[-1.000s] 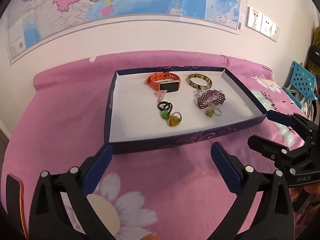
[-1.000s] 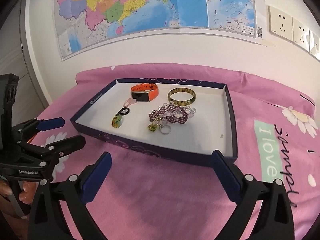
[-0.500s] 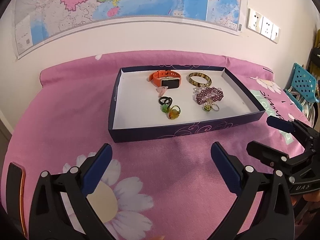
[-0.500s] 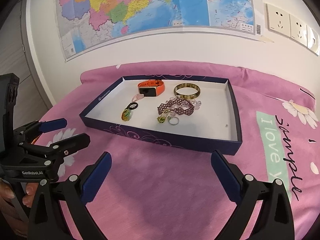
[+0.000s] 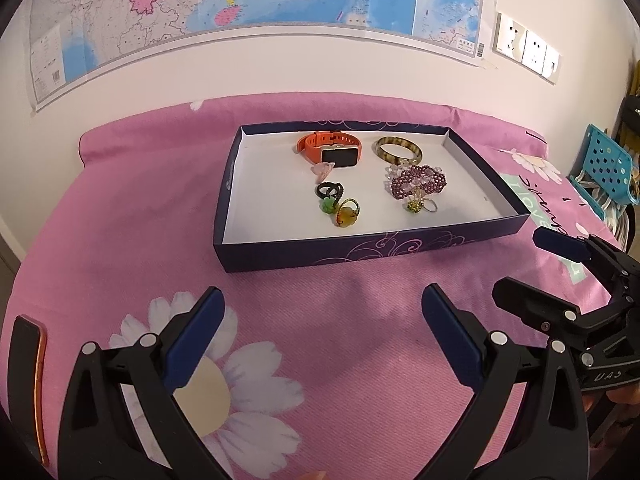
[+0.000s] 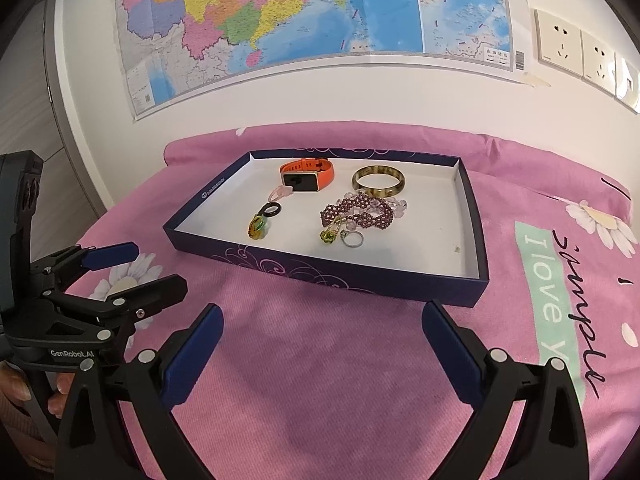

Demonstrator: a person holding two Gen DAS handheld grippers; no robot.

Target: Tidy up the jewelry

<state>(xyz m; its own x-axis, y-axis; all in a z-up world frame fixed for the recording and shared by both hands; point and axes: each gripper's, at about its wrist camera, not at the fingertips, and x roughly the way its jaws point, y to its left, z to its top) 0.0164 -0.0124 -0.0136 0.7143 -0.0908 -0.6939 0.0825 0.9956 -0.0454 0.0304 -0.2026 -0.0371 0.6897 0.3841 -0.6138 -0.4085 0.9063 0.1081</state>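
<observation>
jewelry lies loose inside a shallow navy box lid (image 5: pixel 360 250) with a white floor, resting on a pink flowered bedspread (image 5: pixel 120 208). at the back sit an orange smartwatch (image 5: pixel 330 151) and, to its right, a mottled bangle (image 5: pixel 399 149). a purple beaded bracelet (image 5: pixel 418 180) lies just in front of the bangle, with a silver ring (image 6: pixel 353 238) at its near edge. a black ring (image 5: pixel 330 189) and an amber pendant (image 5: pixel 347 214) lie nearer the middle. the left gripper (image 5: pixel 322 312) hangs over the bedspread short of the lid, claw released, nothing in it. the right gripper (image 6: pixel 322 322) likewise is spread wide and empty. a map (image 6: pixel 300 12) hangs on the wall behind.
</observation>
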